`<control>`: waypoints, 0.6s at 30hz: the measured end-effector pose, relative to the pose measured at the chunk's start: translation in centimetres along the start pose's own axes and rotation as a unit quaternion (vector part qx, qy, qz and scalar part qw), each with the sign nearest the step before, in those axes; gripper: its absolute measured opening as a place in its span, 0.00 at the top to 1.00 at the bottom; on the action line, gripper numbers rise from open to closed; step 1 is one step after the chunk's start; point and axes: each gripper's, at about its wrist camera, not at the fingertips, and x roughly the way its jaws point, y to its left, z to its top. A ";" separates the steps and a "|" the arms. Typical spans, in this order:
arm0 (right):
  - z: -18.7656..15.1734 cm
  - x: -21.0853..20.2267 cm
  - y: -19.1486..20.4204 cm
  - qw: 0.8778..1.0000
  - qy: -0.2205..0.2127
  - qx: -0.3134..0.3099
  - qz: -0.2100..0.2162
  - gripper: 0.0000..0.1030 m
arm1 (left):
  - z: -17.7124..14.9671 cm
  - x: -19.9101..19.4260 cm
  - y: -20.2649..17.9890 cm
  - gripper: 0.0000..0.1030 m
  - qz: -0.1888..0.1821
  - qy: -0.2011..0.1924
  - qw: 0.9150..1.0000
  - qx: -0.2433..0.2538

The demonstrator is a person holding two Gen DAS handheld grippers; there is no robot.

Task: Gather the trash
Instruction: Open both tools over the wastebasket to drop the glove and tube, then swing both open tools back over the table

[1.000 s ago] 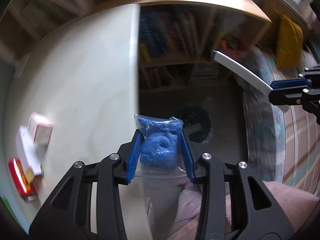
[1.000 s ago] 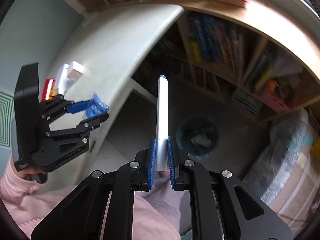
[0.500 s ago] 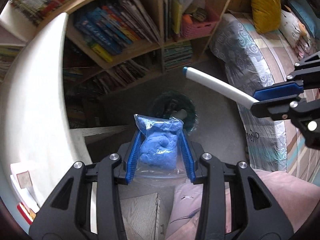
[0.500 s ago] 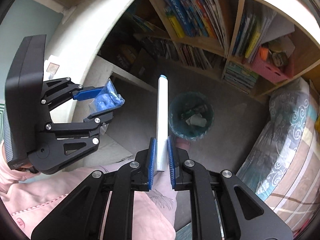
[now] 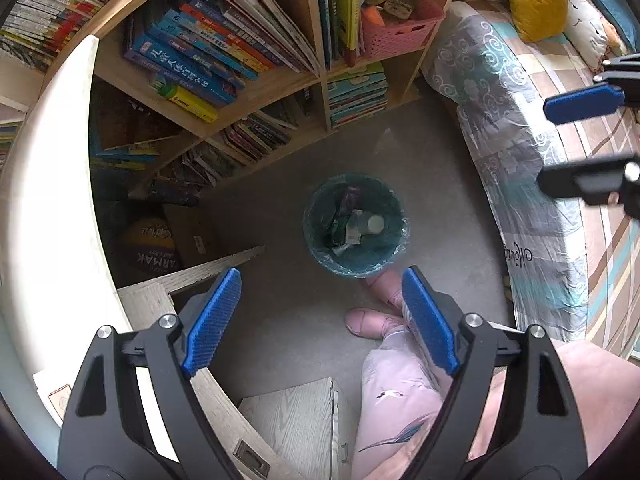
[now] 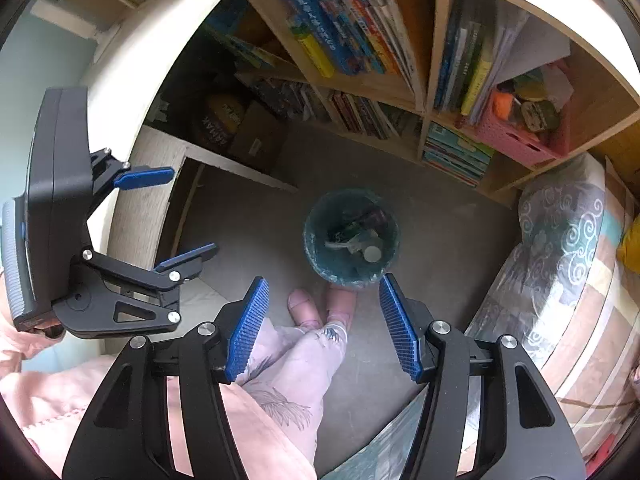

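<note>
Left gripper [image 5: 320,316]: jaws spread wide, nothing between the blue pads.
Right gripper [image 6: 322,326]: jaws likewise spread wide and empty.
Bin [image 5: 356,224]: round, lined with a teal bag, standing on the grey floor straight below and ahead of both grippers, just past the person's feet [image 5: 372,320].
Key relation: both grippers hang above the bin's mouth, and it sits between the two fingers in each wrist view; neither is clearly nearer.
Trash in the bin [image 6: 360,240]: a jumble of dark wrappers, pale scraps and a round white end facing up; single pieces are too small to name.
Remaining trash: a small card or packet [image 5: 60,398] lies on the desk [image 5: 44,216] near its left edge, on the left gripper's side.
Judgement: with both tools free, the next reach is probably back to the desk, and the left gripper is better placed.
</note>
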 end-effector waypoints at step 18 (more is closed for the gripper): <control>3.7 -1.1 9.8 0.983 -0.006 -0.181 0.043 0.37 | -7.3 -6.2 5.6 0.17 0.026 -0.048 0.990 -0.130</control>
